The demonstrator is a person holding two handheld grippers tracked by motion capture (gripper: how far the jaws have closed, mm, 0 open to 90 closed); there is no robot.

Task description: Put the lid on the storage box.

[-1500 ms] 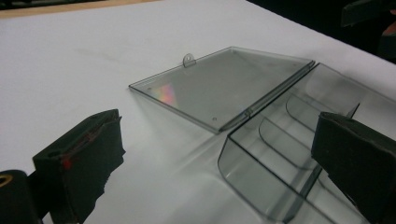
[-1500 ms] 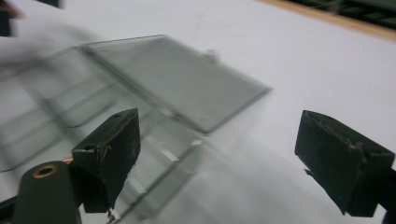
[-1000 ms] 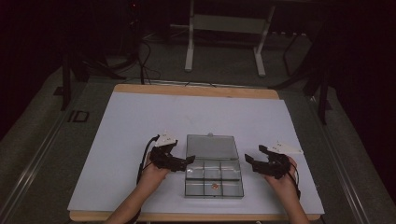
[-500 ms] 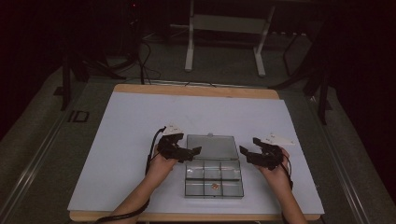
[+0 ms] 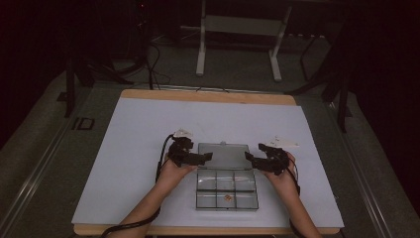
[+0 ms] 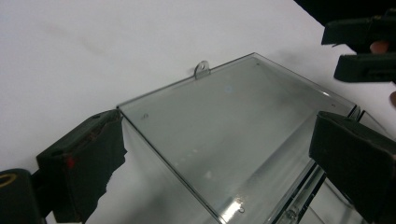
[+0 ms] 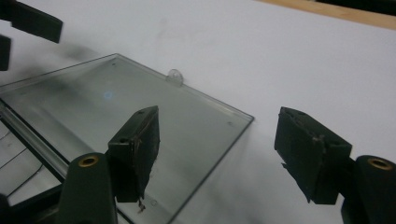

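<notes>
The left gripper (image 5: 205, 157) sits at the near left corner of the opened lid (image 5: 224, 155), held in the person's left hand (image 5: 173, 171) with its cable trailing back along the forearm. Its jaws stand wide apart; in the left gripper view (image 6: 215, 154) the lid's left corner and edge lie in the gap between them, one jaw just outside that corner and the other out over the clear sheet, and neither pad presses on the plastic. So that tool is released, gripping nothing.

Between the two tools lies the clear compartment box (image 5: 227, 191) on the white table cover (image 5: 124, 148). Its lid is swung back flat beyond the tray, with a small tab (image 6: 201, 70) on its far edge. The tray itself lies nearer the person than both grippers, divided into cells, and a small brownish item (image 5: 228, 197) rests in one of the near cells; I cannot tell what it is.

The right gripper (image 5: 249, 159) is at the lid's right edge, held in the right hand (image 5: 282, 173). In the right gripper view (image 7: 224, 149) one jaw hangs over the lid's surface and the other stands off beside it over the bare cover, with the lid's right corner between them. The jaws have just been closing slightly, yet they are spread and clamp nothing. The two grippers face each other across the lid, well apart.
</notes>
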